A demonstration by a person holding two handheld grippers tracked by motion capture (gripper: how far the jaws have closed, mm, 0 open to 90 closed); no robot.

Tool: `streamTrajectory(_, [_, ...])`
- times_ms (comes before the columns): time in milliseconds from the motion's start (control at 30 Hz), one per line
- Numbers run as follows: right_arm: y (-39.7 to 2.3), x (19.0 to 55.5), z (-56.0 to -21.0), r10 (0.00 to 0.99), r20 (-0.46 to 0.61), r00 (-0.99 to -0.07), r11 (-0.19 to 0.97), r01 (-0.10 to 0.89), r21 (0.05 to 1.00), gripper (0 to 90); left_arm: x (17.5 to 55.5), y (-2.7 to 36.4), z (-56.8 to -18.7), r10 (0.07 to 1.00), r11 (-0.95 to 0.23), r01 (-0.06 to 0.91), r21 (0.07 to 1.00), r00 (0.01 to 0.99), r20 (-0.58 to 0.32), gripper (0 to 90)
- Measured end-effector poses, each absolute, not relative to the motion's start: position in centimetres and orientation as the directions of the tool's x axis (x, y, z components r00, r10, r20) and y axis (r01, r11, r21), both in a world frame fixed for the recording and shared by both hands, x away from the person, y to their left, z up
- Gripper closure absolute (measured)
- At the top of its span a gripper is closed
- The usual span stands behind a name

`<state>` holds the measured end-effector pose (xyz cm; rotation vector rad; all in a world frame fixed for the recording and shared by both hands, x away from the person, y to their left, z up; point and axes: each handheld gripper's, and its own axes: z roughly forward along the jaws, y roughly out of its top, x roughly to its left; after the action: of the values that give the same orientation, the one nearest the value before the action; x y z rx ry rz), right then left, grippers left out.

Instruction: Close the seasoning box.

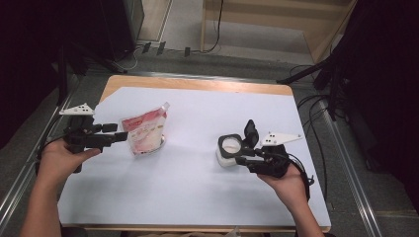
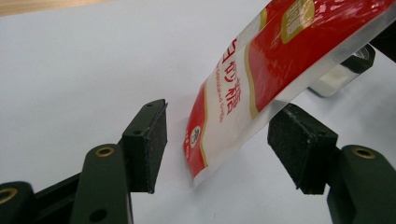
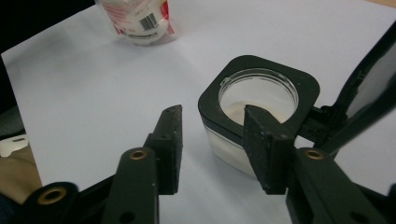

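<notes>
High view shows the left gripper (image 1: 120, 136) at the left side of the white sheet (image 1: 197, 187). Its 2 jaws are spread, and the red and white pouch (image 1: 144, 133) stands just in front of them. Left gripper view shows the pouch's lower corner between the 2 pads (image 2: 154, 140); whether it touches the right pad I cannot tell. Further right, the right gripper (image 1: 237, 153) is at the clear jar (image 1: 229, 150), whose black lid (image 1: 251, 132) stands flipped up. Right gripper view shows its jaws spread, 1 pad before the jar's rim, the other beside the jar, not pressing.
</notes>
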<state>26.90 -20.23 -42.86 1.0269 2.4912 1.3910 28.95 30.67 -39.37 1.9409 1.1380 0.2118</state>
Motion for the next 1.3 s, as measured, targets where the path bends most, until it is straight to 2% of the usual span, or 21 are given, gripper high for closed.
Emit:
streamTrajectory(133, [-20.8, 26.9, -42.7, 0.602, 0.219, -0.768, 0.352, 0.502, 0.79, 66.1, 28.8, 31.0, -39.4, 0.782, -0.217, 0.64, 0.737, 0.566, -0.261, 38.3])
streamTrajectory(233, [-21.8, 26.9, -42.5, 0.616, 0.222, -0.756, 0.34, 0.509, 0.791, 75.4, 28.8, 31.4, -39.5, 0.784, -0.208, 0.646, 0.734, 0.559, -0.271, 37.8])
streamTrajectory(533, [-23.3, 27.2, -42.3, 0.624, 0.255, -0.738, 0.319, 0.539, 0.779, 88.1, 28.8, 32.1, -39.7, 0.783, -0.206, 0.653, 0.729, 0.557, -0.277, 36.5])
streamTrajectory(1100, [-25.3, 28.1, -42.7, 0.688, 0.253, -0.68, 0.289, 0.577, 0.764, 90.0, 28.6, 33.2, -39.9, 0.811, -0.197, 0.66, 0.725, 0.525, -0.257, 37.3])
streamTrajectory(1300, [-25.1, 28.7, -43.0, 0.7, 0.255, -0.667, 0.282, 0.586, 0.76, 90.0, 29.0, 33.5, -40.2, 0.848, -0.169, 0.672, 0.721, 0.472, -0.242, 37.3])
